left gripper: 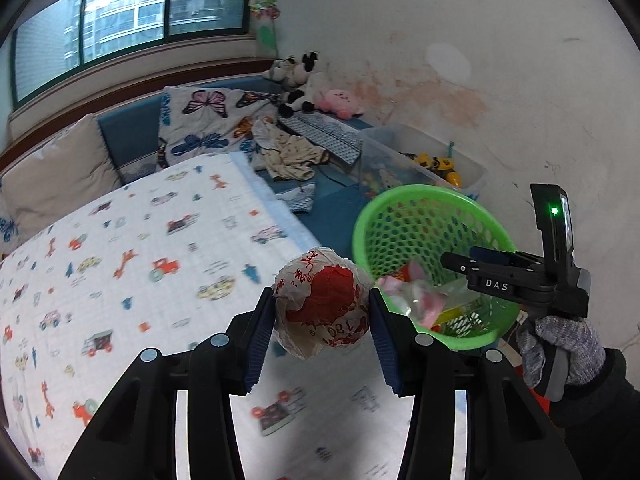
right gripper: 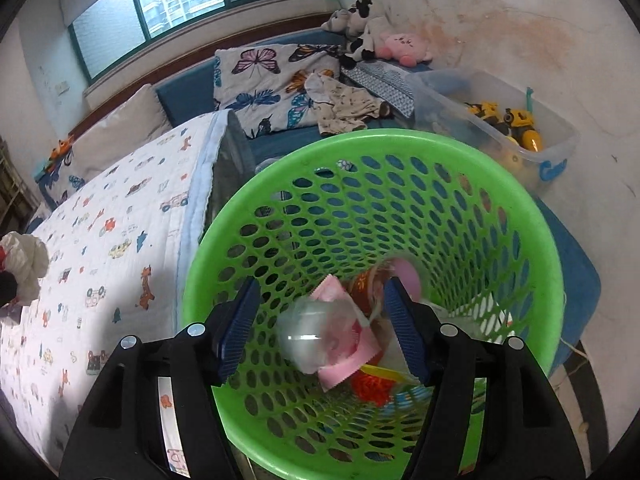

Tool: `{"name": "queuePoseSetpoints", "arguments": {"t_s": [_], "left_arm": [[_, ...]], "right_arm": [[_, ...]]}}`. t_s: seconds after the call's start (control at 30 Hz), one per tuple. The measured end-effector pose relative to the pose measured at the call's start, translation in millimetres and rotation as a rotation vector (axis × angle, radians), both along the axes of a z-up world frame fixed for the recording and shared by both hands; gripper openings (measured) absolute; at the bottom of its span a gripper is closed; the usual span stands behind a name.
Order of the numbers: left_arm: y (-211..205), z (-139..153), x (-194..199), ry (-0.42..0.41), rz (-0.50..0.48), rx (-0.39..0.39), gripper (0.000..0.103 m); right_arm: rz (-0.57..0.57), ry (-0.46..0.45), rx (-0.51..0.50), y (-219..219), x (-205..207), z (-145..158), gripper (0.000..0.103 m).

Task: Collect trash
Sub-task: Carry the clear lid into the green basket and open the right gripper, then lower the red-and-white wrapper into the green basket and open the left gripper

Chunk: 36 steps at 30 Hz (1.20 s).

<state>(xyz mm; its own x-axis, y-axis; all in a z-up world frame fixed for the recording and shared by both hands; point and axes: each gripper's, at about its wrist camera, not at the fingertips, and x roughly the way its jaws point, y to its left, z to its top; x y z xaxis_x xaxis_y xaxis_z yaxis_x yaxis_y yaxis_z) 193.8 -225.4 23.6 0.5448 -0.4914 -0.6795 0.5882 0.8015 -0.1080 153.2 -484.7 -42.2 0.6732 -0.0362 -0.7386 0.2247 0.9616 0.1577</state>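
The left gripper (left gripper: 322, 312) has its fingers (left gripper: 260, 336) clenched on a crumpled paper wrapper (left gripper: 322, 306), white with red print, pinched from both sides between the blue ribbed pads. Below the fingers lies a bed cover (left gripper: 120, 272) printed with small cars and giraffes. Ahead of the fingers and to their right stands a green perforated basket (left gripper: 432, 200), with trash already lying in its bottom.

The right gripper (right gripper: 320, 312) hangs over the mouth of that basket (right gripper: 536, 220), pointing down into it. Its fingers (right gripper: 240, 320) stand apart and released, pressing on nothing. Between and beyond them, inside the basket, a clear plastic piece (right gripper: 304, 332) sits among pink wrappers (right gripper: 340, 364) and red scraps. In the left wrist view, a gloved hand (left gripper: 560, 352) holds the right gripper's handle beside the basket. Beyond the basket, a clear bin (right gripper: 556, 148) holds yellow toy vehicles.
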Motion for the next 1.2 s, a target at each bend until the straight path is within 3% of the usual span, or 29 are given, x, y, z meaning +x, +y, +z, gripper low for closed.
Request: {"name": "queuePoseSetpoints", "arguments": {"t_s": [0.6,0.97,1.1,1.2], "left_arm": [[-107,-10,-10,0.038,-0.164,0.023,0.046],[-145,-32,-12,0.093,-0.199,0.041,0.047],[-150,-37,-11,0.110,-0.204,0.035,0.051],[-150,-39,-11,0.108,-0.207,0.030,0.060]], "right_arm": [[-0.043,-0.095,0.007,-26,-60,34,0.077],[-0.068,-0.113,-0.002,-33,-89,34,0.087],[-0.069,-0.114,-0.007,-31,-96,31,0.090],[-0.067,-0.113,-0.019,-28,-99,30,0.091]]}}
